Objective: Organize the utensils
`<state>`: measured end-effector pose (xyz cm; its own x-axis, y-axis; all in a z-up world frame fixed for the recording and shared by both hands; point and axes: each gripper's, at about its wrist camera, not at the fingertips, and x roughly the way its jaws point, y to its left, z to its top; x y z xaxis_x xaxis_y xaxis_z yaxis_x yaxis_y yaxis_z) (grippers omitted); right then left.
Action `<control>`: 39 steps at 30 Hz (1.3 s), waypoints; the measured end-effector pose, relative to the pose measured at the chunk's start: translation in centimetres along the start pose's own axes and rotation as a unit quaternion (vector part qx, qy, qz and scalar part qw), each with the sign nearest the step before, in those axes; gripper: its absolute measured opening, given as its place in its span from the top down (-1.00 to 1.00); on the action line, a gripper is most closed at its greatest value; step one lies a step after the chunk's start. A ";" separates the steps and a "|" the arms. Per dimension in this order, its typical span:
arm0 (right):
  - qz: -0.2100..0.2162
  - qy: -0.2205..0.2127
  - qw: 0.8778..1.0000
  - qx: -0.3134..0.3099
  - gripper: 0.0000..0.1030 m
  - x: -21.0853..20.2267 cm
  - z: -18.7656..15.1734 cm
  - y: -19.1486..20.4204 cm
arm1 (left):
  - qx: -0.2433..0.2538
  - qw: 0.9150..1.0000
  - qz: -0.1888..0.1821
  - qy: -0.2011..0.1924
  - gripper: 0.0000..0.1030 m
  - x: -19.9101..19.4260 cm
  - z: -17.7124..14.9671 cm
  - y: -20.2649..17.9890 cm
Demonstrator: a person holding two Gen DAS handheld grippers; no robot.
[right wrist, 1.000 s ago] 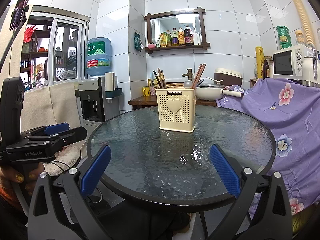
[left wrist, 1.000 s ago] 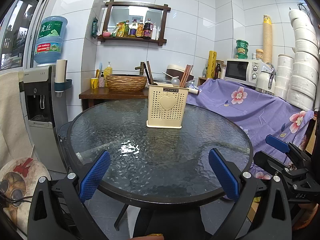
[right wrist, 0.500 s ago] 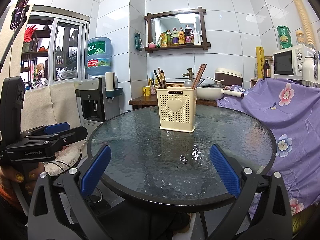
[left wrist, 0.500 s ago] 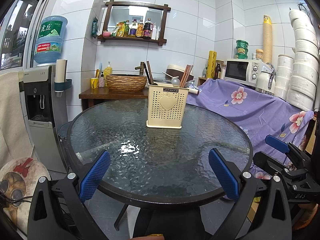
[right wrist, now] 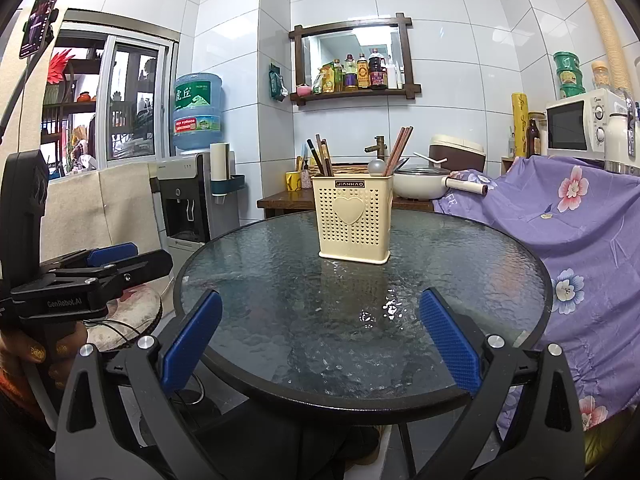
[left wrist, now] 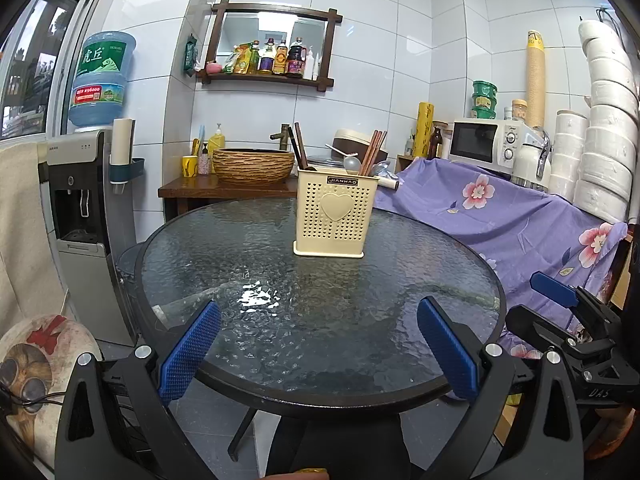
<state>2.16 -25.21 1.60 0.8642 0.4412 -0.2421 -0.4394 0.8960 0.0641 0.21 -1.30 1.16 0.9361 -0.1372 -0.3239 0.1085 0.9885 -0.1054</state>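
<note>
Both wrist views face the holder [left wrist: 335, 216] across the table [right wrist: 280, 320], seemingly level.

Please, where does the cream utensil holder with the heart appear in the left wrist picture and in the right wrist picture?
Left wrist view: the cream utensil holder stands on the far half of the glass table, just right of the picture's centre.
Right wrist view: the same holder stands on the table's far half, just right of centre.
Shared landmark: the wooden wall shelf with bottles, on the tiles above and behind the holder.
</note>
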 end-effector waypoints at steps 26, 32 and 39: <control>0.001 0.005 1.000 0.002 -0.89 0.2 0.2 -0.9 | 0.001 1.000 -0.002 0.003 -0.88 0.0 -0.1 0.0; 0.002 0.006 1.000 0.001 -0.89 0.2 0.3 -1.0 | 0.005 1.000 -0.003 -0.004 -0.88 -0.3 -0.2 -0.1; 0.002 0.007 1.000 -0.001 -0.89 0.3 0.4 -1.1 | 0.005 1.000 0.004 0.003 -0.88 0.1 -0.2 -0.1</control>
<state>2.98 -26.00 1.84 0.8588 0.4444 -0.2551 -0.4435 0.8940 0.0642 0.20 -1.39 0.91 0.9351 -0.1293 -0.3300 0.1039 0.9902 -0.0937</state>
